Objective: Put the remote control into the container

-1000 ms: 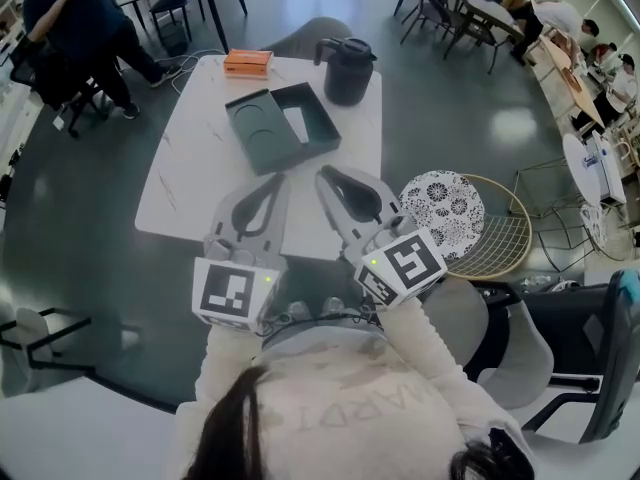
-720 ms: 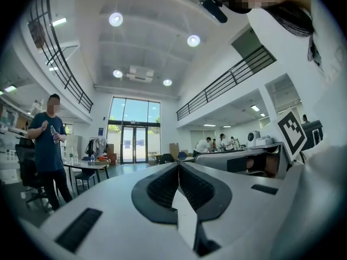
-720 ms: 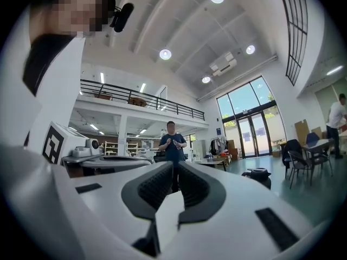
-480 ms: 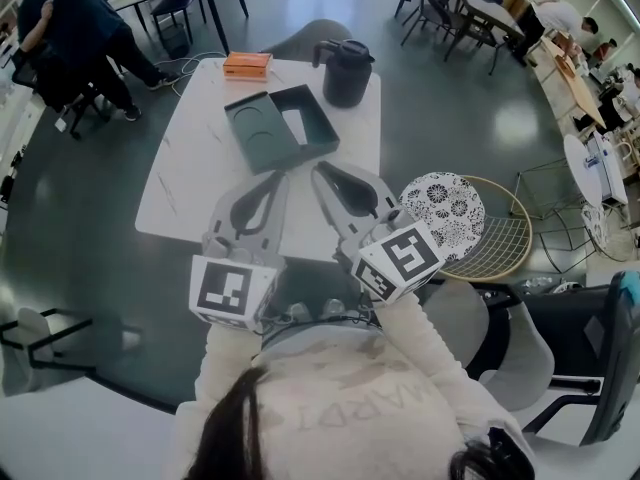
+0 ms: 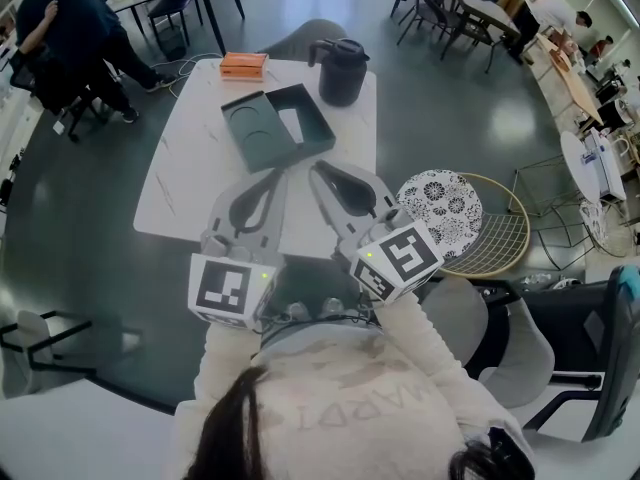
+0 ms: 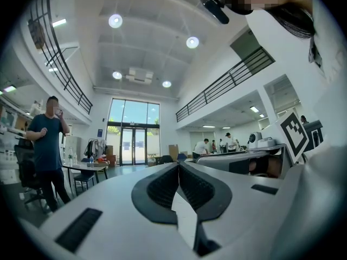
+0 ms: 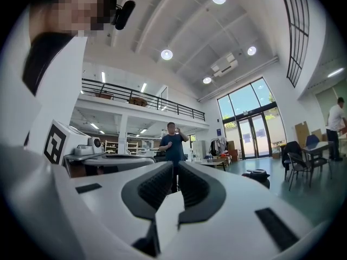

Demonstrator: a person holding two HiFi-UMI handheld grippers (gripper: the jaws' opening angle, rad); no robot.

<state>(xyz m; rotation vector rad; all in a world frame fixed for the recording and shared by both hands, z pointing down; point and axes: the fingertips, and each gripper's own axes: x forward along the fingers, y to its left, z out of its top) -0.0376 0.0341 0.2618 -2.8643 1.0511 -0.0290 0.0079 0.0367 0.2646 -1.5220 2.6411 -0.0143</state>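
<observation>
The left gripper (image 5: 279, 178) and the right gripper (image 5: 318, 171), both pale grey, are held side by side above the near edge of a white rectangular table (image 5: 190, 173). Each carries a black-and-white marker cube at its rear. In the left gripper view, the black ribbed pads (image 6: 162, 187) are seen pressed together at their tips, with nothing between them. In the right gripper view, the pads (image 7: 155, 186) are likewise closed tip to tip, and nothing is gripped. Nothing on the table is touched by either gripper.

A dark green open rectangular container (image 5: 250, 133) is set on the far half of the table, well apart from both grippers. A round recess is seen in its left part. A pale oblong shape (image 5: 293, 124) lies in its right part. This may be the remote control, but it is too small for that to be told.

Beyond the container, a flat orange box (image 5: 245, 65) and a black lidded jug (image 5: 340, 71) are placed at the far edge. To the right of the table, a gold wire basket (image 5: 500, 238) is seen, with a black-and-white patterned round disc (image 5: 440, 208) partly covered by the right gripper's cube.

The table is shown in neither gripper view. Both are aimed across a tall hall with glass doors, where a person in a dark blue top (image 6: 46, 140) is seen standing.
</observation>
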